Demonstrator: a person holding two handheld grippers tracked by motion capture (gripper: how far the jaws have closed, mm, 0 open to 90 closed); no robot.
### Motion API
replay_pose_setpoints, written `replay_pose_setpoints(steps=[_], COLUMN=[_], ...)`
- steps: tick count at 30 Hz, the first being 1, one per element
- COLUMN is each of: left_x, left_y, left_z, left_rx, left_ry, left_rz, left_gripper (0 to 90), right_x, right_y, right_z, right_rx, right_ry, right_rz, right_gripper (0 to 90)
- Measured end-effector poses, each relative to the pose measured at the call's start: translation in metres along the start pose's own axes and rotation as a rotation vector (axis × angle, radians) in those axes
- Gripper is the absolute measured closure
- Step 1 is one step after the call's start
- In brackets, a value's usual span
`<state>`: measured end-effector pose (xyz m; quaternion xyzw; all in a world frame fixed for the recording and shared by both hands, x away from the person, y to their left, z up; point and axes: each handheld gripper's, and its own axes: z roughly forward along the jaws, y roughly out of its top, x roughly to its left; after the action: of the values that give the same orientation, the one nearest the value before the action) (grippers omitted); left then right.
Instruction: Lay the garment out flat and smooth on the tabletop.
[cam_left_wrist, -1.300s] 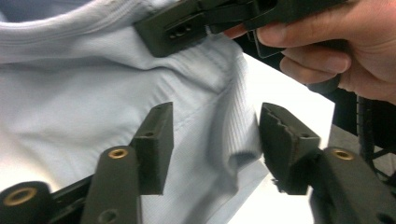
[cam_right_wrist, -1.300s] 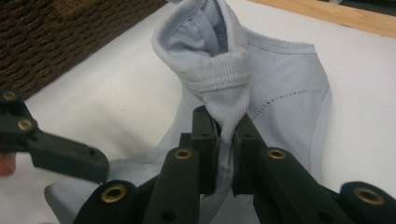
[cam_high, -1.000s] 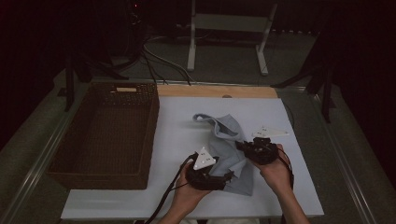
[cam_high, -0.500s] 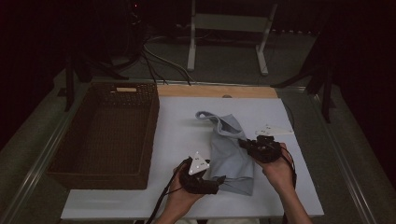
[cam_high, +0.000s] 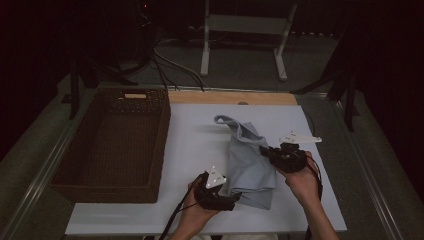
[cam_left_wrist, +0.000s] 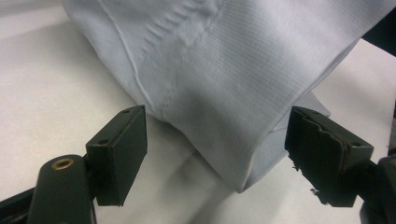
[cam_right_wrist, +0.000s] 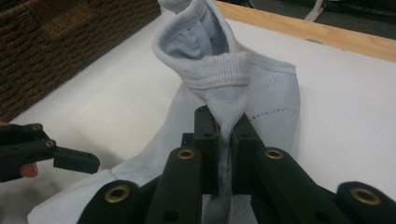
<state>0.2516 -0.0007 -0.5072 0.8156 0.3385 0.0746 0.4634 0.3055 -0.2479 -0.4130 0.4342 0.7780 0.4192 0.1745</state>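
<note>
A pale blue-grey knit cloth (cam_high: 250, 160) lies folded on the white table top (cam_high: 195, 145), one end twisted up toward the far side. My right gripper (cam_high: 265, 151) is shut on the cloth's right edge; in the right gripper view a pinched ridge of the cloth (cam_right_wrist: 261, 93) rises from between the closed jaws of the right gripper (cam_right_wrist: 223, 123). My left gripper (cam_high: 239, 197) sits low at the cloth's near left corner. Its jaws have just been opening, and in the left gripper view a folded corner of the cloth (cam_left_wrist: 219, 70) lies between them, clear of both pads (cam_left_wrist: 122, 149).
A dark wicker basket (cam_high: 162, 125) stands on the left part of the table, its wall also in the right gripper view (cam_right_wrist: 70, 37). A wooden strip (cam_high: 230, 97) runs along the table's far edge. Cables and a stand's legs lie on the floor beyond.
The left hand has drawn slightly toward the near edge and sunk lower, down by the cloth's corner. The cloth now lies flatter. The right gripper has kept its place and its hold.
</note>
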Motion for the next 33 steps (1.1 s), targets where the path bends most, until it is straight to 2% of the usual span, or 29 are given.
replay_pose_setpoints(steps=[8, 23, 24, 27, 29, 33], left_x=[-0.002, -0.002, 0.002, 0.004, 0.006, 0.009], left_y=[0.0, 0.013, 0.017, 0.019, 0.02, 0.021], left_z=[0.013, 0.035, 0.039, 0.039, 0.036, 0.031], left_rx=[0.018, 0.035, 0.052, 0.059, 0.061, 0.056], left_ry=[-0.005, -0.014, -0.03, -0.027, -0.015, 0.008], left_rz=[-0.02, -0.068, -0.091, -0.097, -0.097, -0.085], left_gripper=[23.1, 24.4, 36.4, 54.7, 65.4, 78.4], right_x=[-0.004, -0.008, -0.008, -0.007, -0.006, -0.004], right_y=[0.003, 0.004, 0.004, 0.003, 0.003, 0.003], right_z=[-0.008, -0.016, -0.016, -0.016, -0.016, -0.015], right_rx=[-0.019, -0.031, -0.033, -0.032, -0.029, -0.029], right_ry=[-0.001, -0.009, -0.008, -0.007, -0.007, -0.002], right_rz=[0.011, 0.01, 0.008, 0.003, -0.001, -0.014], right_gripper=[85.1, 85.1, 85.1, 85.3, 85.4, 85.6])
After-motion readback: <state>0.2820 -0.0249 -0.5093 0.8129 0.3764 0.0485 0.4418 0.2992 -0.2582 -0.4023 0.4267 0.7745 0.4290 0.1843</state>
